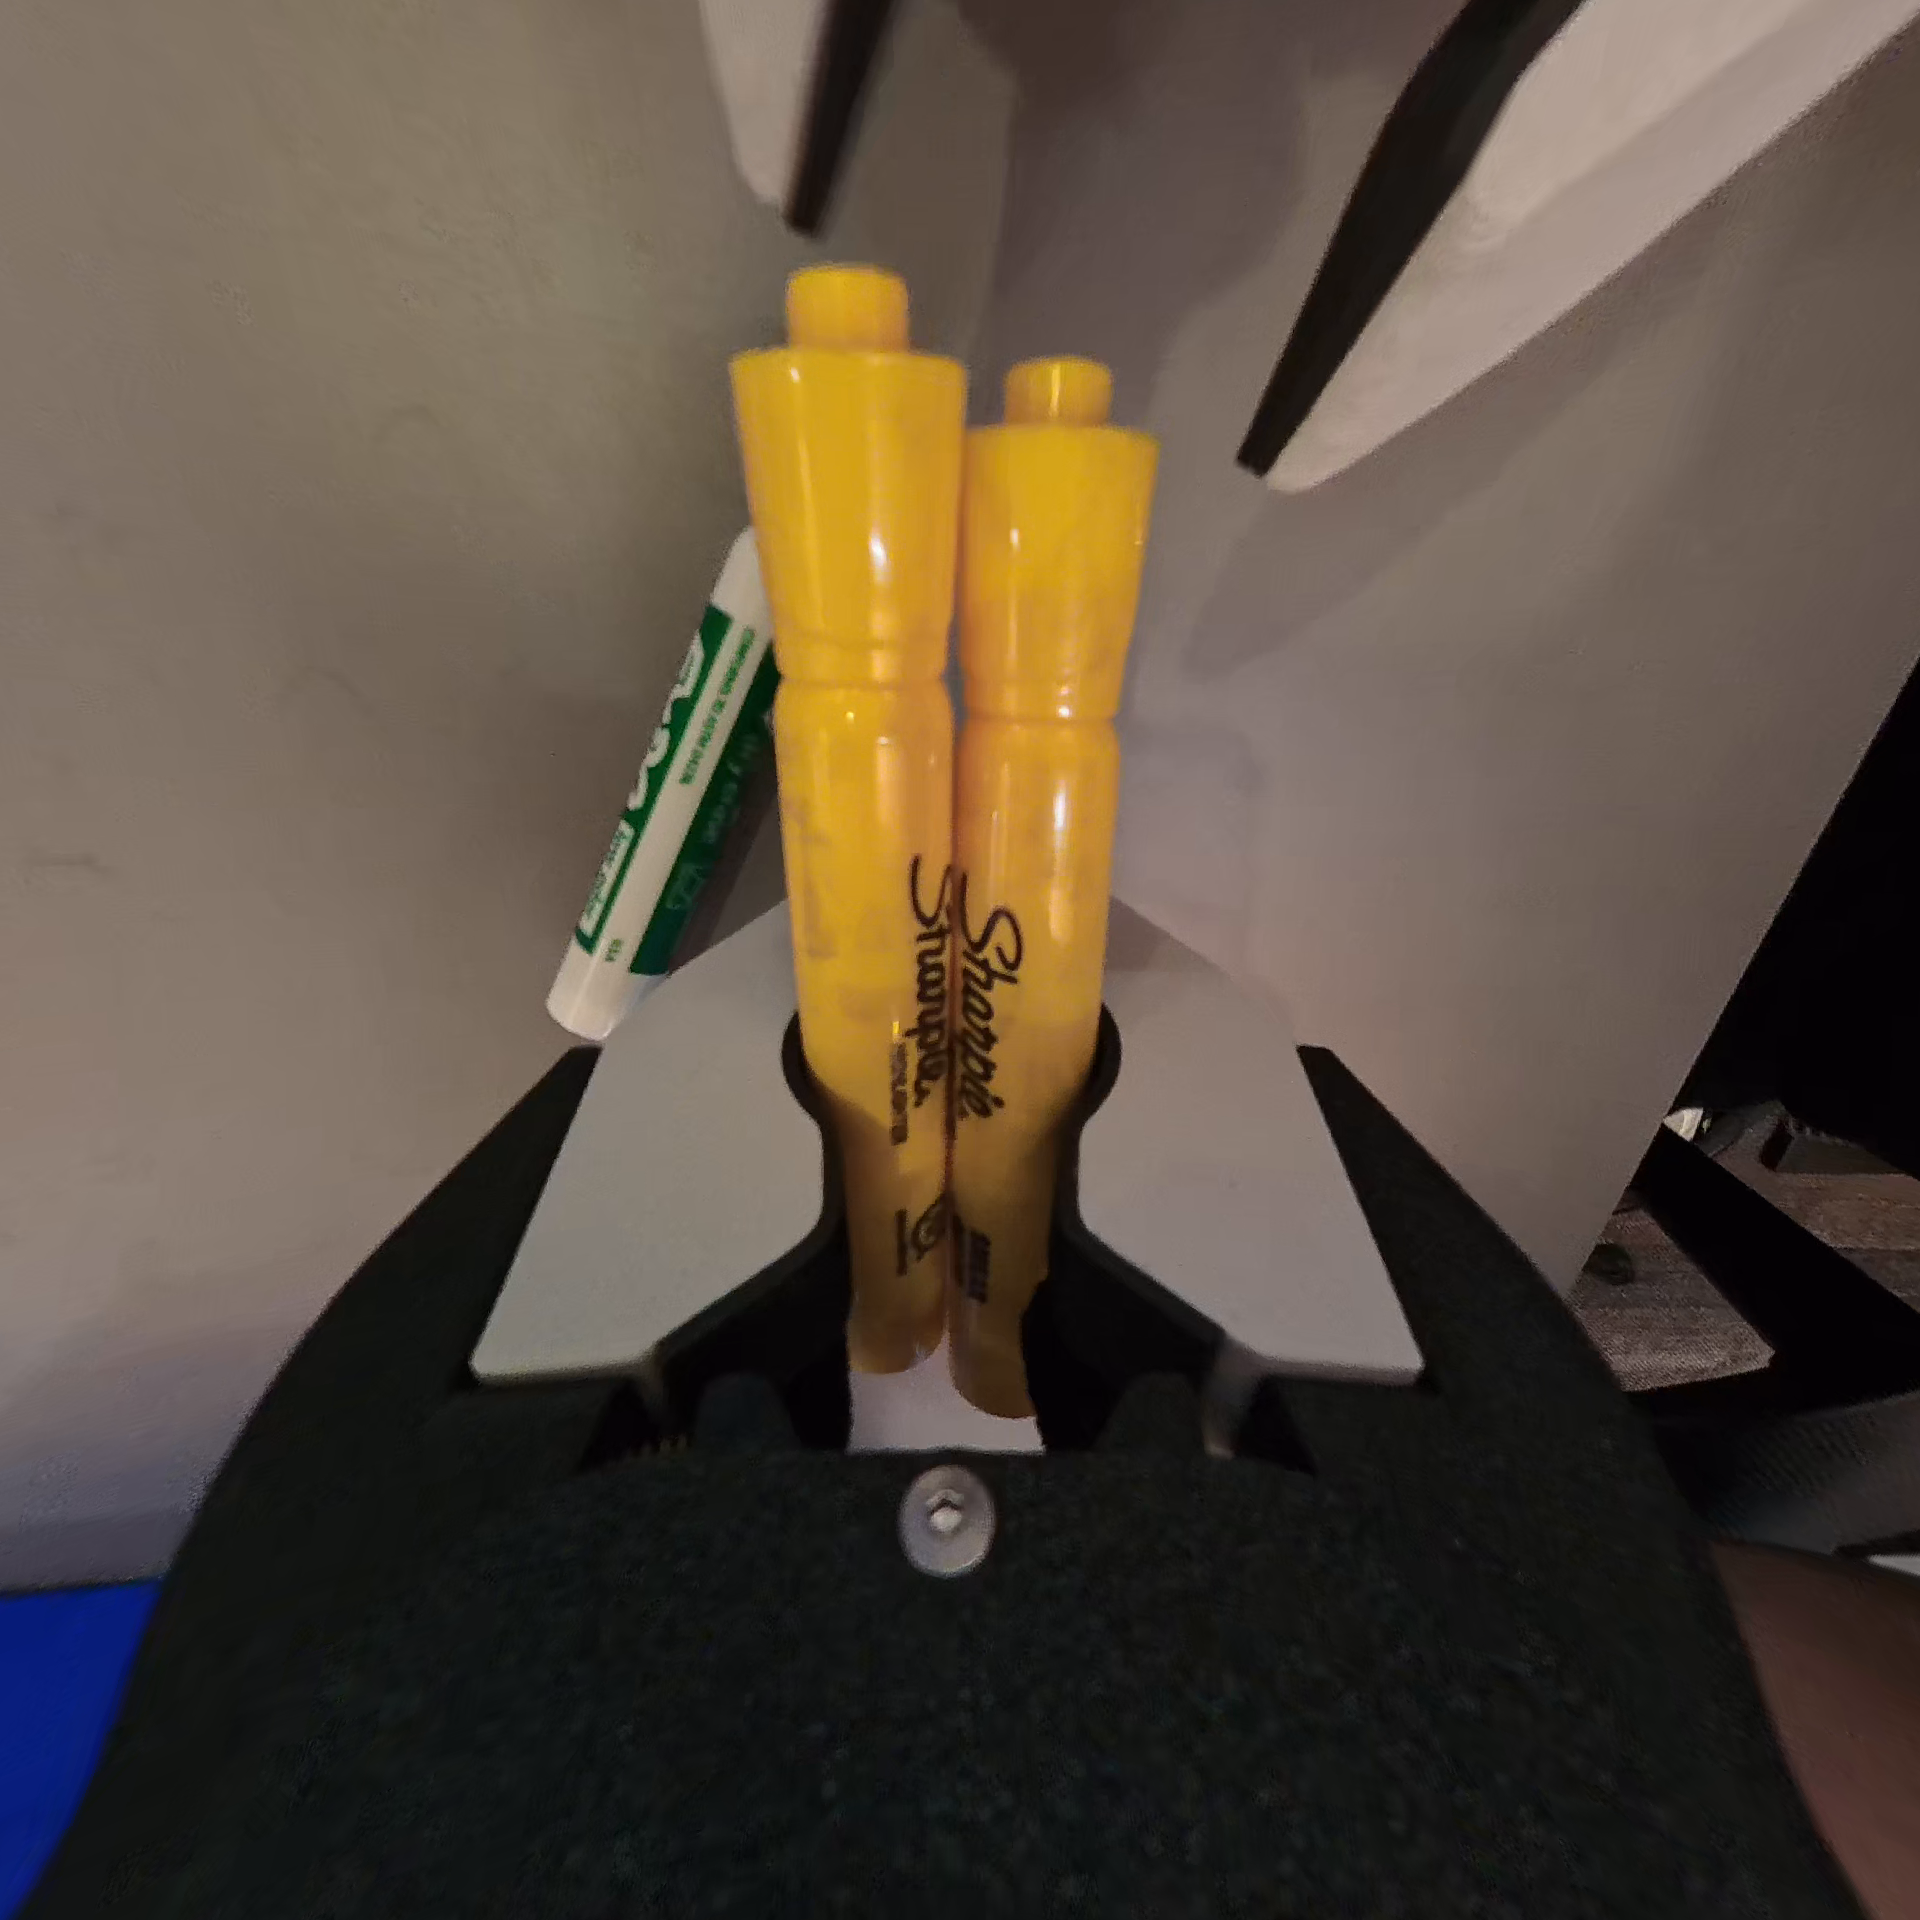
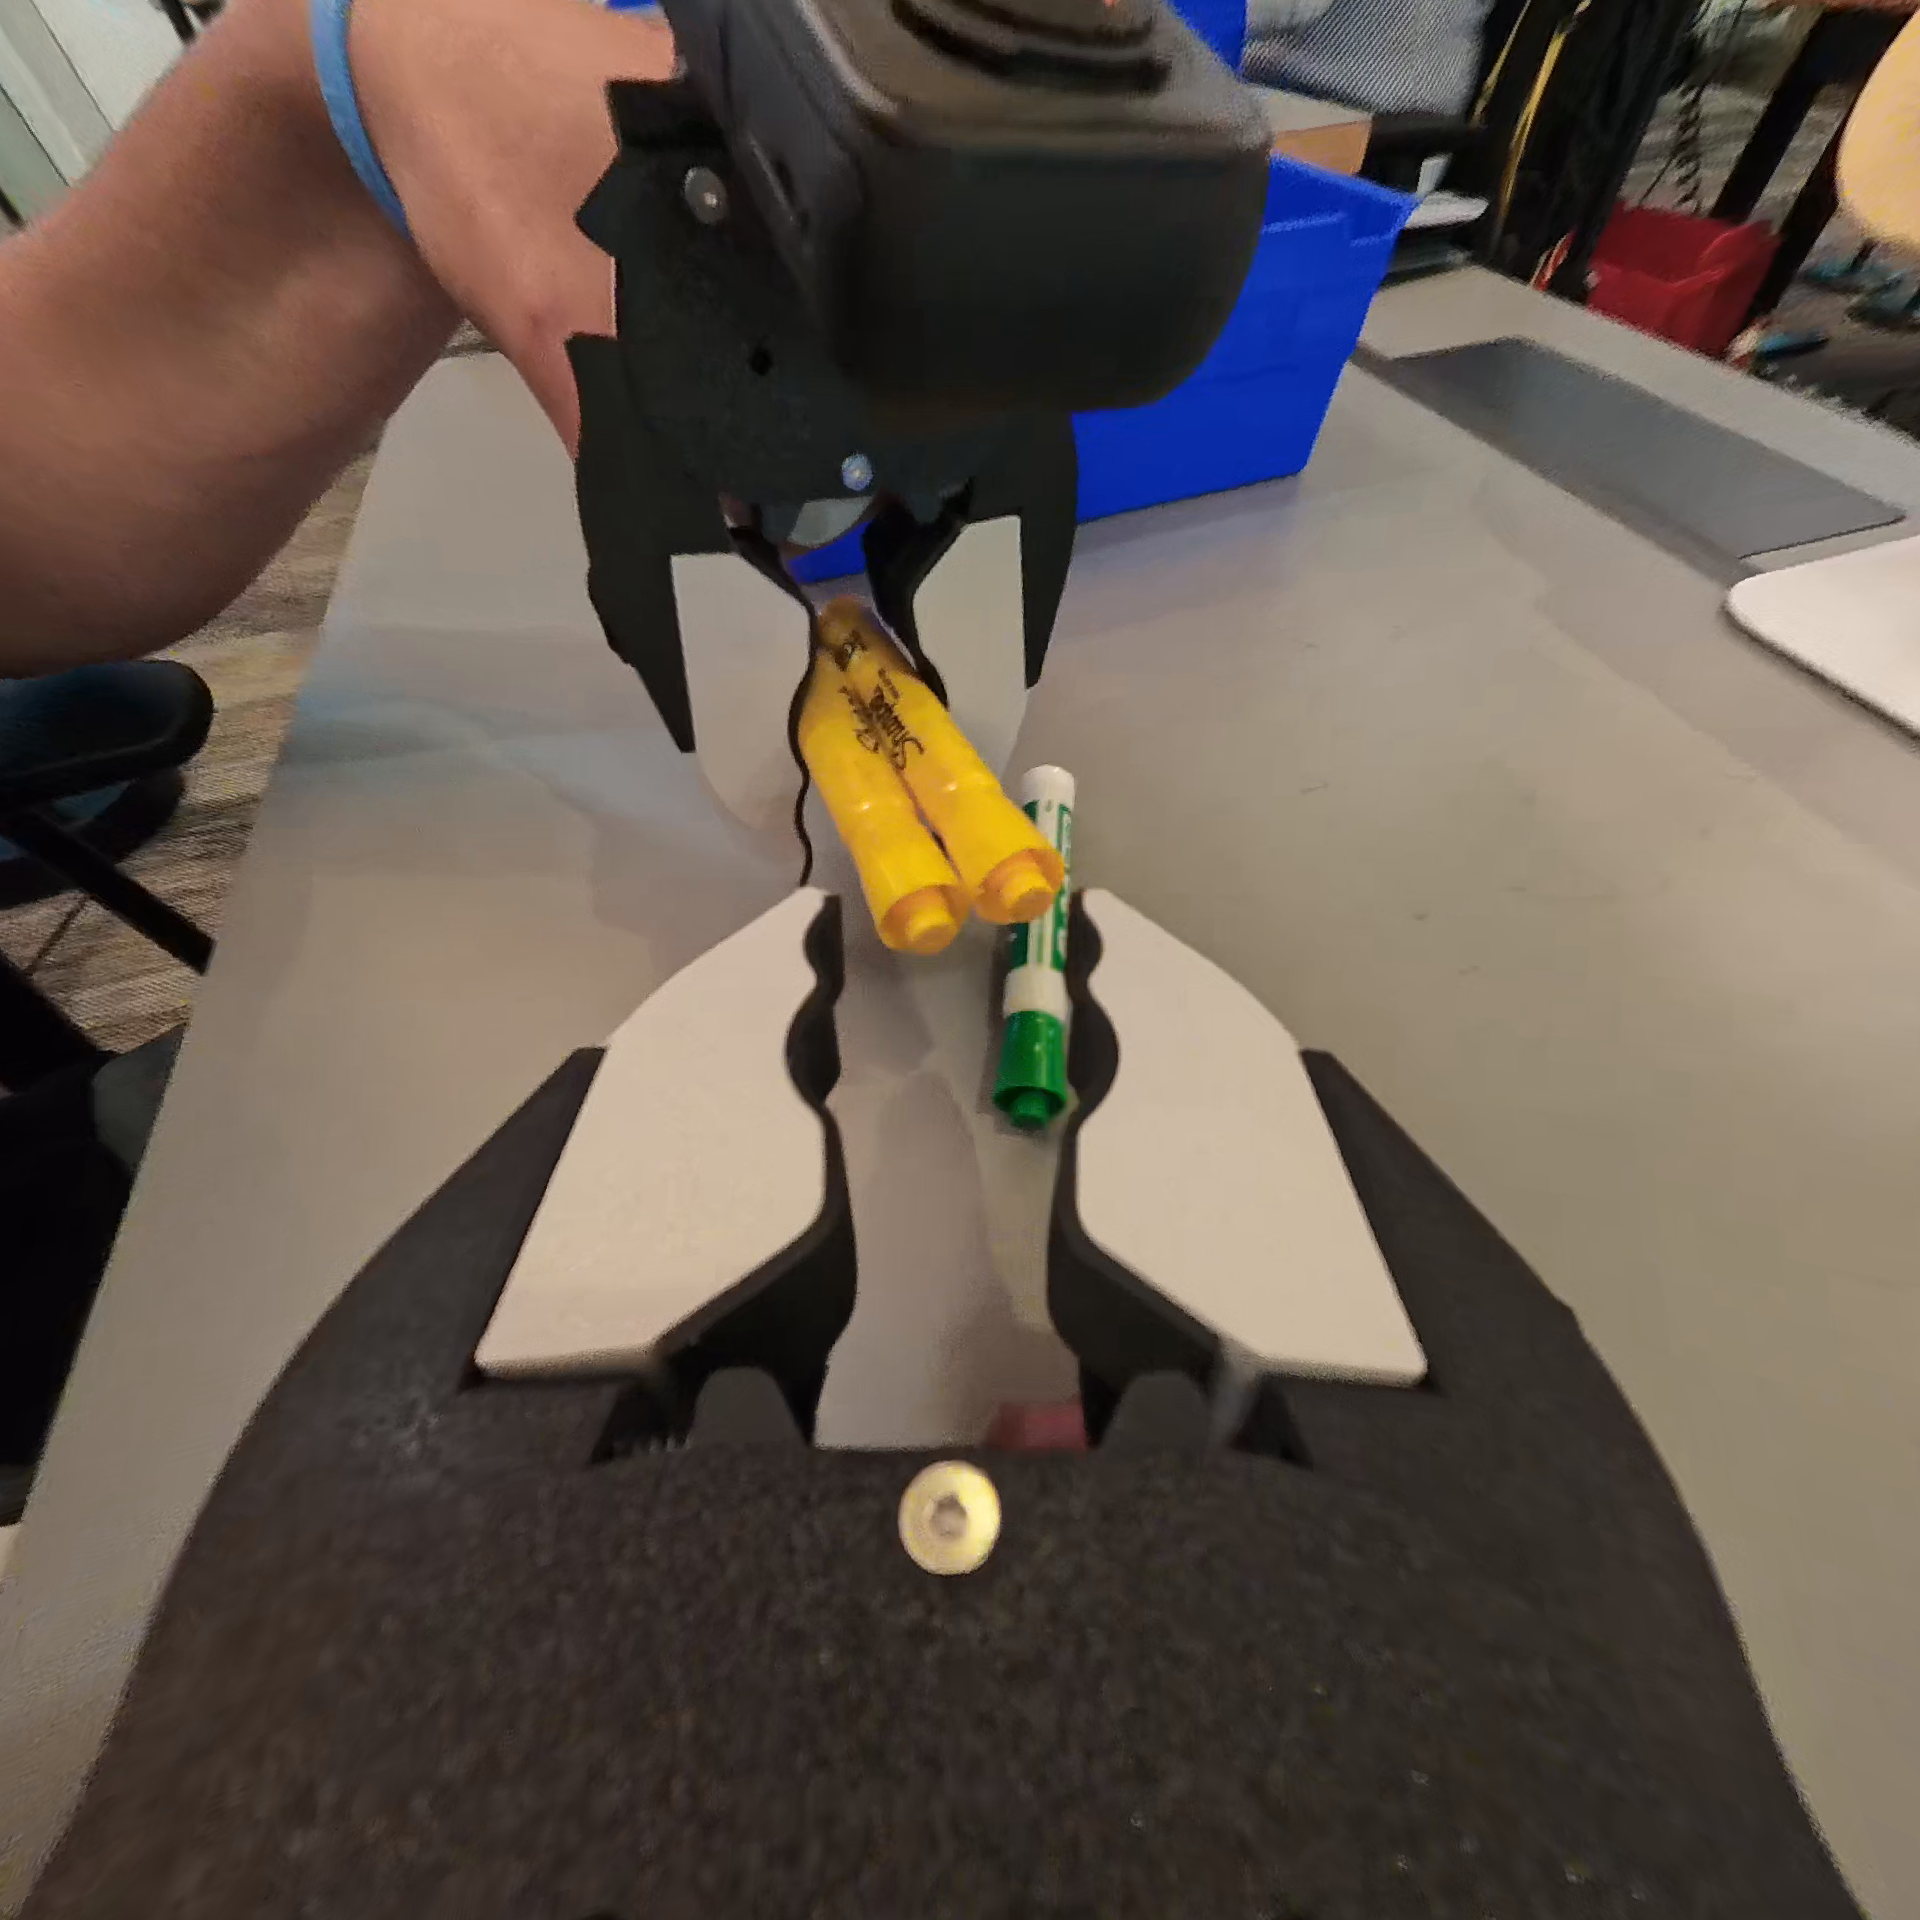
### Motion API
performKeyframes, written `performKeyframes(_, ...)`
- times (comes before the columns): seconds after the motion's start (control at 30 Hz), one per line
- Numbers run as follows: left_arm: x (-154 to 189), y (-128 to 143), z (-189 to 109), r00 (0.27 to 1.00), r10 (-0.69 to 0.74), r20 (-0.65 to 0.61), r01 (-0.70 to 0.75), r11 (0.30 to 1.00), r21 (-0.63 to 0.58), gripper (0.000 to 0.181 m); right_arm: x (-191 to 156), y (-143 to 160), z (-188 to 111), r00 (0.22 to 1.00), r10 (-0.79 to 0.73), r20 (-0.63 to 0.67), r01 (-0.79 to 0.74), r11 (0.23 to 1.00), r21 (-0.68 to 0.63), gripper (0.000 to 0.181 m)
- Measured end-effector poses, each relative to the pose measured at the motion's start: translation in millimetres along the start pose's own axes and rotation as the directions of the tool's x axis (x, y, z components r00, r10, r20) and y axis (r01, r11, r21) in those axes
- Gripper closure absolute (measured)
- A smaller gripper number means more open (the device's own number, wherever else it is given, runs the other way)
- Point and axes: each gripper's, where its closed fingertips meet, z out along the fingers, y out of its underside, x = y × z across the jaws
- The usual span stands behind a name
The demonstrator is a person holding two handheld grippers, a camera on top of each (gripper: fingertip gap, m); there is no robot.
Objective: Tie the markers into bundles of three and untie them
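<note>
Left gripper (image 2: 831, 717) clamps two yellow highlighters (image 1: 945, 831).
We see right gripper (image 2: 951, 935) fingers parted, empty; green marker (image 2: 1034, 966) lies on table (image 2: 1455, 935).

The two yellow highlighters (image 1: 940, 831) clamped in the left gripper (image 1: 951, 1039) look like glossy, smooth plastic with bright glints. That gripper's body is black with a rough, grainy matt finish, its finger faces smooth matt grey, with a shiny metal screw (image 1: 943, 1520). Below lies a smooth, matt grey counter (image 2: 1455, 935).
</note>
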Motion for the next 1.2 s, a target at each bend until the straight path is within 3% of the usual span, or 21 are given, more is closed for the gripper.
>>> performKeyframes(0.13,2.0,-4.5,-0.4,1.000,0.006,-0.001,-0.006,1.000,0.017,0.140,-2.2,5.2,1.5,0.998,-0.068,-0.001,0.068,0.997,-0.041,0.120)
performKeyframes(0.2,4.2,-8.5,0.0,1.000,0.008,-0.010,-0.007,1.000,0.030,0.140,-3.1,8.4,6.3,0.996,-0.084,-0.014,0.083,0.995,-0.060,0.119)
performKeyframes(0.37,6.5,-9.2,1.7,1.000,0.019,-0.008,-0.019,1.000,0.012,0.139,-2.2,7.9,8.4,0.996,-0.086,-0.026,0.084,0.994,-0.062,0.141)
performKeyframes(0.9,6.8,-7.9,3.2,1.000,0.023,-0.001,-0.023,1.000,0.020,0.140,-4.0,9.8,9.8,1.000,-0.028,0.000,0.028,0.997,-0.074,0.138)
performKeyframes(1.07,-2.4,7.1,-3.9,1.000,-0.017,0.022,0.016,1.000,0.020,0.140,1.0,8.4,-0.2,1.000,-0.008,0.005,0.008,0.997,-0.074,0.131)
performKeyframes(1.2,-20.3,36.8,-16.0,0.992,-0.074,0.105,0.078,0.996,-0.034,0.140,16.1,19.6,-7.7,0.999,0.003,-0.038,-0.011,0.977,-0.214,0.129)
